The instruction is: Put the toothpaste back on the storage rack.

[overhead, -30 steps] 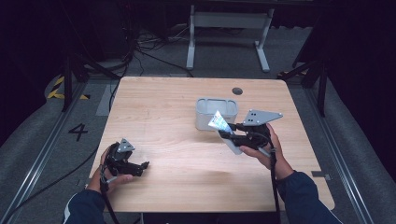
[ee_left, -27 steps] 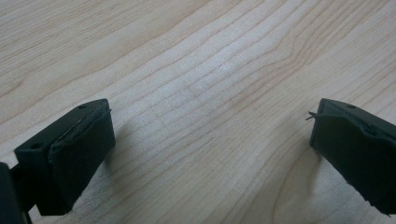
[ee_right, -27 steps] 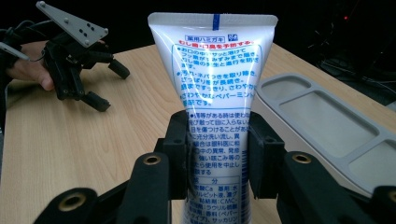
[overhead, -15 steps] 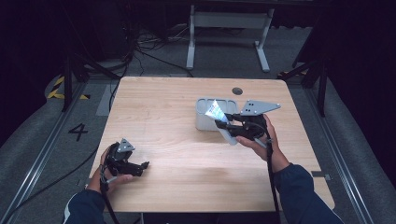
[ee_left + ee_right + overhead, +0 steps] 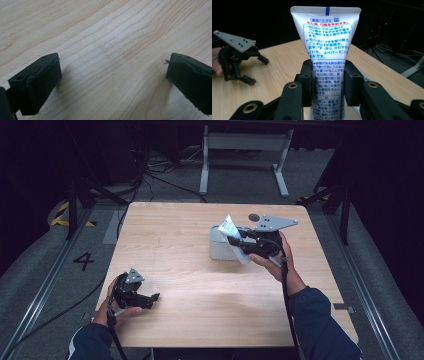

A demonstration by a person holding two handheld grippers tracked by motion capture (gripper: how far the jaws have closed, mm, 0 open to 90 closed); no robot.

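One toothpaste tube [image 5: 325, 62], white with blue and red print, was pinched across its lower body by the right tongs [image 5: 328, 83], its flat crimped end pointing away from the camera that rode on them. In the high view the tube [image 5: 230, 227] was held up off the bench [image 5: 200, 285], slanted, directly above a grey bin [image 5: 219, 247] that stood toward the far right part of the bench. Gripping the tube low on the body left most of its length free beyond the jaws, which would suit lowering it end-first into the bin or lifting it out; the pictures do not settle which. The right hand [image 5: 272, 262] held those tongs [image 5: 239, 240] from the near side, with the grey three-cornered plate [image 5: 274, 223] on top and the cable trailing back along the sleeve.

Well apart from all this, near the front left corner, the left tongs [image 5: 145, 298] rested low over the bench in the left hand [image 5: 116, 311]. Their own view showed the two black pads [image 5: 41, 83] spread wide with bare wood grain between them, gripping nothing, probably parked there to keep clear while the other hand worked. From the right gripper view the left tongs [image 5: 253, 71] sat far off across the bench.
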